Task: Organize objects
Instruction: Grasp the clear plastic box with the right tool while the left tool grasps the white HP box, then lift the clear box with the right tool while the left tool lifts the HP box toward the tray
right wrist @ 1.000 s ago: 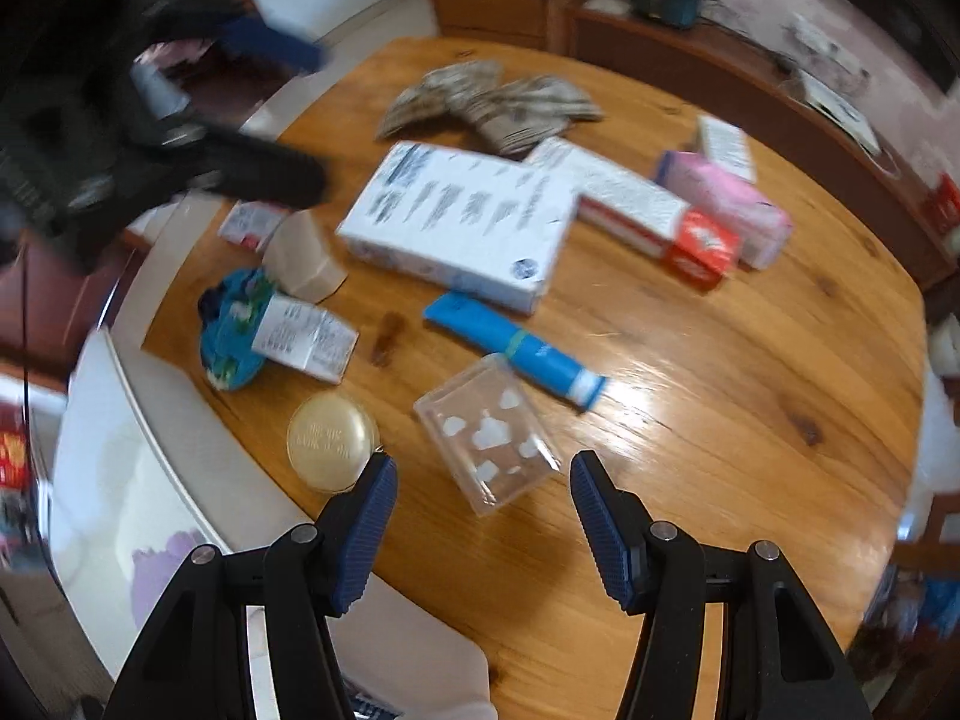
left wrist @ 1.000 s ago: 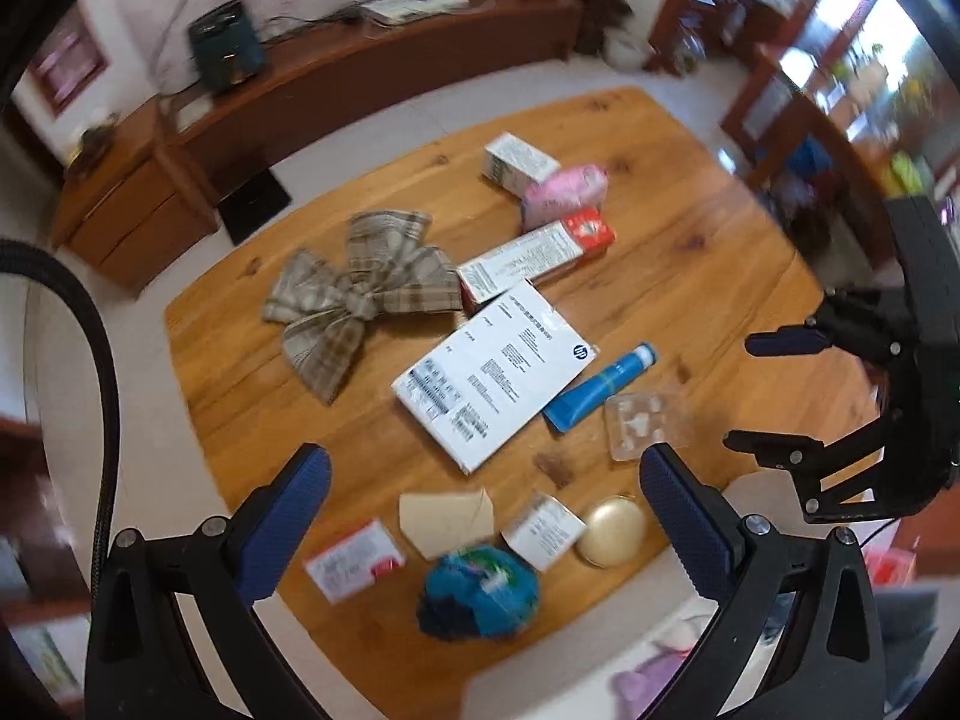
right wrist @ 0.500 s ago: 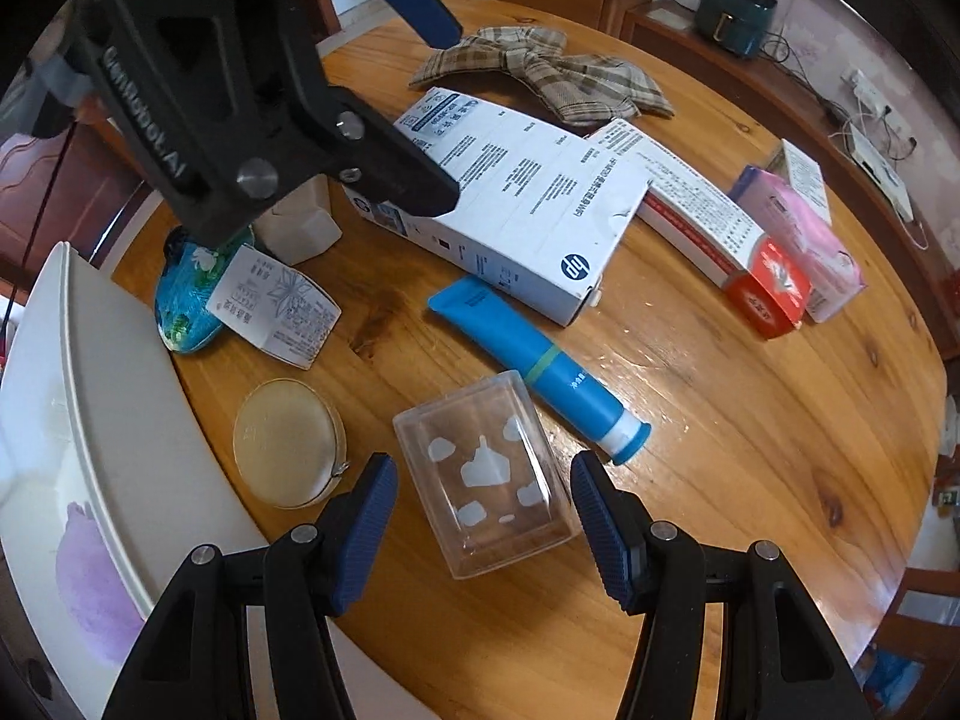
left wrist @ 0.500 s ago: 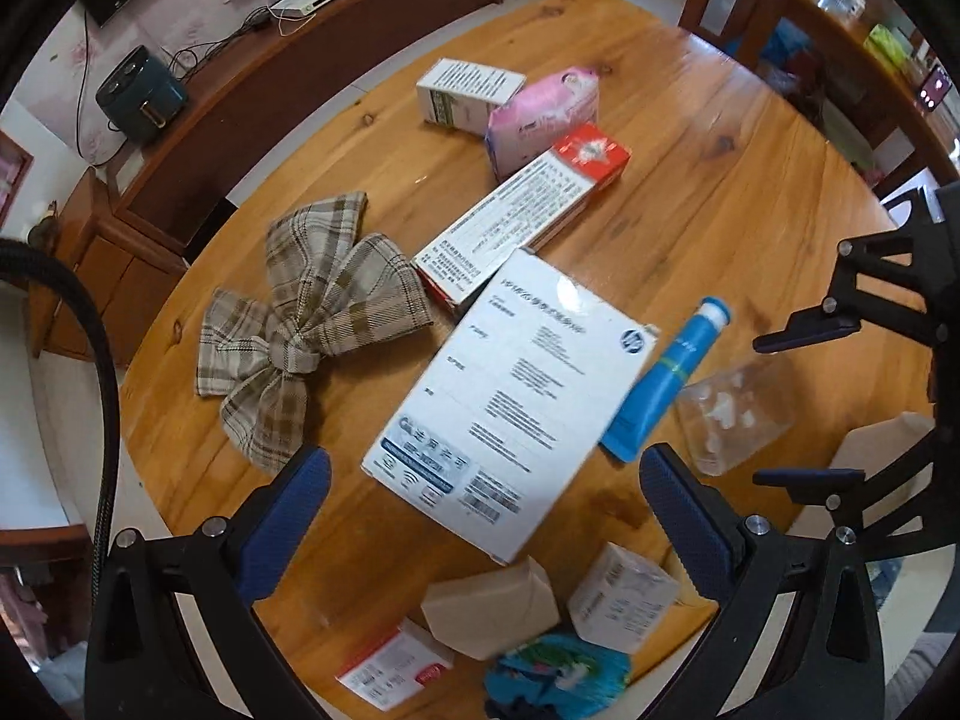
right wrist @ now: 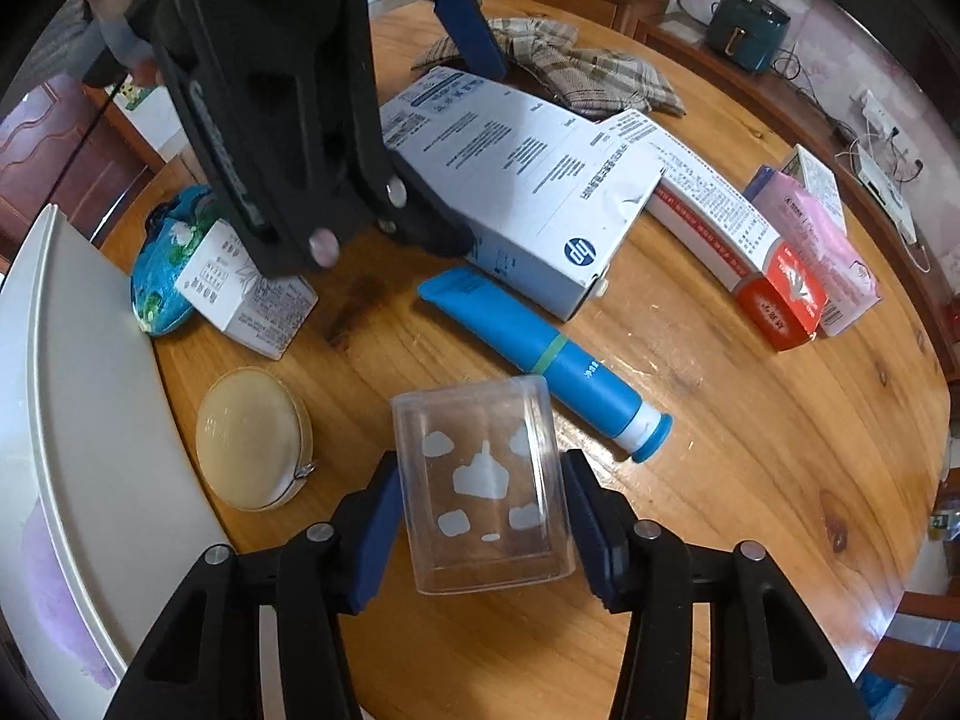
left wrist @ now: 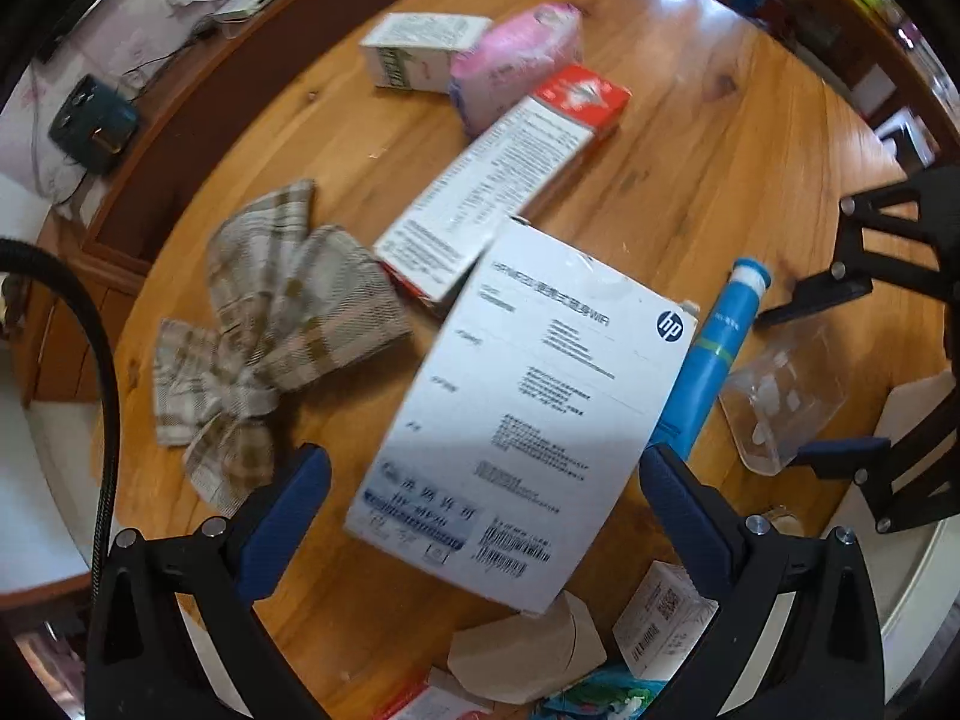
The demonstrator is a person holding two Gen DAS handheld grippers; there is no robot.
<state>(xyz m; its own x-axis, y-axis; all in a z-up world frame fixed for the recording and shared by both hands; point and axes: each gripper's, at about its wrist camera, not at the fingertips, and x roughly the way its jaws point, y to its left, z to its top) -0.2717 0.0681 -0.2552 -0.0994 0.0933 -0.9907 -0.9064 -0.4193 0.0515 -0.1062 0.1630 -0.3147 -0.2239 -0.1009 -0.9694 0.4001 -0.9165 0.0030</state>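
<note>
Right gripper [right wrist: 480, 516]: both blue pads pressed against the sides of the clear plastic box [right wrist: 483, 483], so it's clamped on it. Box sits at the near edge of the round wooden table [right wrist: 750, 420], between the beige round case [right wrist: 252, 438] and the cap end of the blue tube [right wrist: 540, 354].

Left gripper [left wrist: 483, 492]: jaws spread wide, holding nothing, hovering over the white HP box [left wrist: 528, 414] with 1 finger either side of it. HP box lies flat mid-table, its far corner overlapping the long red-and-white carton [left wrist: 504, 180]. Plaid cloth bow [left wrist: 270, 330] just left of it, pink pack [left wrist: 516, 66] and small white carton [left wrist: 420, 48] at the far side.
</note>
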